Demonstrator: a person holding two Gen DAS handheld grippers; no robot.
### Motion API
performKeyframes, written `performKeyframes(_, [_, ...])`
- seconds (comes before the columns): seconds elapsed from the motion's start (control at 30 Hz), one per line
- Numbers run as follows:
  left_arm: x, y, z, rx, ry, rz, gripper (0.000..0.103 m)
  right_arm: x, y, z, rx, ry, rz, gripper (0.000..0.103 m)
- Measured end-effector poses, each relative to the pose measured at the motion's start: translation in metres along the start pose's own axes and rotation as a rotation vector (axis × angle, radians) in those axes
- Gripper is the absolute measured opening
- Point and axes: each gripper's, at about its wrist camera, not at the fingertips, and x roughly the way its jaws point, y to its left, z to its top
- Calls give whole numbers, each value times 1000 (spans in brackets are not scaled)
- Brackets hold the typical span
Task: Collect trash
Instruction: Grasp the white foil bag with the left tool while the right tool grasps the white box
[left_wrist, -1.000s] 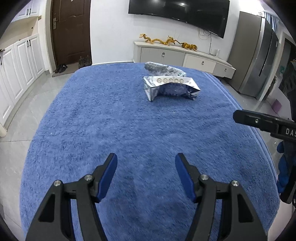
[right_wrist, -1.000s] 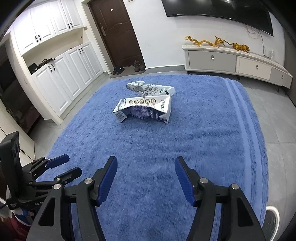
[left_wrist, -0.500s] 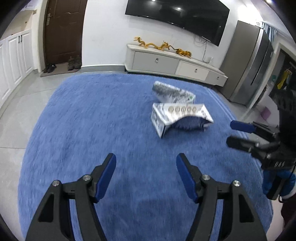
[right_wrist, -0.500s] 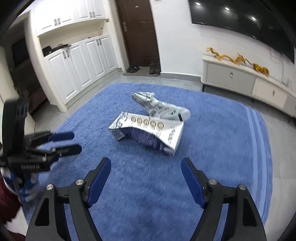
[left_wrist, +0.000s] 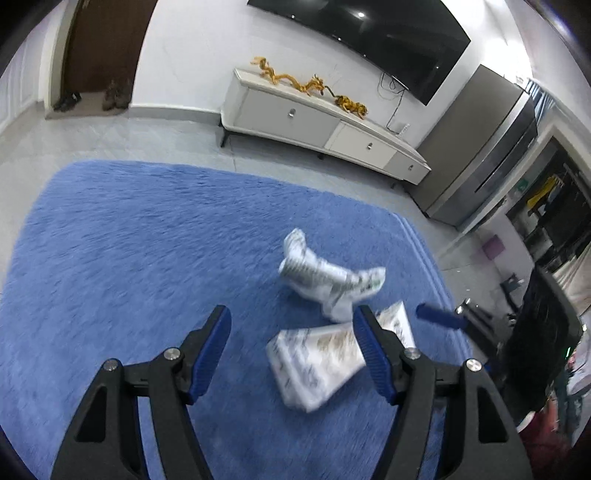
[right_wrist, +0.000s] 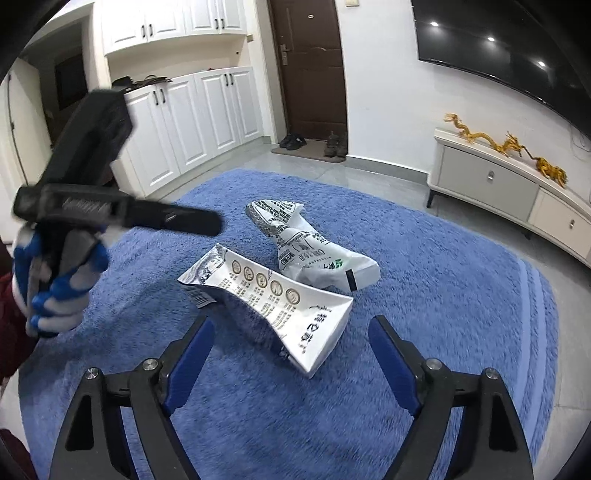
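Observation:
Two empty silver-white snack bags lie on a blue rug (right_wrist: 424, 258). The near flat bag (right_wrist: 280, 306) has a row of round gold emblems; it also shows blurred in the left wrist view (left_wrist: 317, 362). The crumpled bag (right_wrist: 310, 251) lies just behind it, also in the left wrist view (left_wrist: 325, 277). My right gripper (right_wrist: 291, 354) is open, with the flat bag's near corner just ahead between its fingers. My left gripper (left_wrist: 291, 347) is open above the rug, the flat bag beside its right finger.
A white TV cabinet (left_wrist: 321, 122) with gold dragon figures stands by the far wall under a TV. White cupboards (right_wrist: 199, 118) and a brown door (right_wrist: 310, 70) with shoes are at left. A grey fridge (left_wrist: 487, 155) stands at right.
Both grippers have moved forward and down toward the two bags, which now look much larger and closer. Both stayed open. The bags have not moved.

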Motion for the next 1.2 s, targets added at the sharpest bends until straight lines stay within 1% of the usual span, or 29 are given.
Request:
performKeyframes(0.13, [26,3,18,-50,42,-37,67,12,-5,2,-43,9,36,86])
performKeyframes(0.23, [39,10,30,-101,58,-83,67,20,-8,3,-65,20,47,87])
performKeyframes(0.4, [47,12,41,-134,75,-120,67,32,-16,6,-65,42,87,87])
performKeyframes(0.53, [40,16,46,-150,51,-145,67,31,-14,5,-77,35,102,87])
performKeyframes(0.63, [40,18,47,-159,57,-142,67,32,-13,4,-79,39,139,86])
performKeyframes(0.67, [41,20,46,-161,63,-139,67,32,-12,3,-79,38,149,84])
performKeyframes(0.8, [53,15,42,-157,96,-129,67,34,-9,0,-90,47,145,80])
performKeyframes(0.93, [64,18,34,-171,144,-112,65,40,-7,1,-115,67,139,80])
performKeyframes(1.1, [64,21,31,-189,159,-126,63,55,1,4,-171,105,136,80])
performKeyframes(1.2, [62,20,24,-179,167,-115,54,62,-1,8,-172,115,134,79])
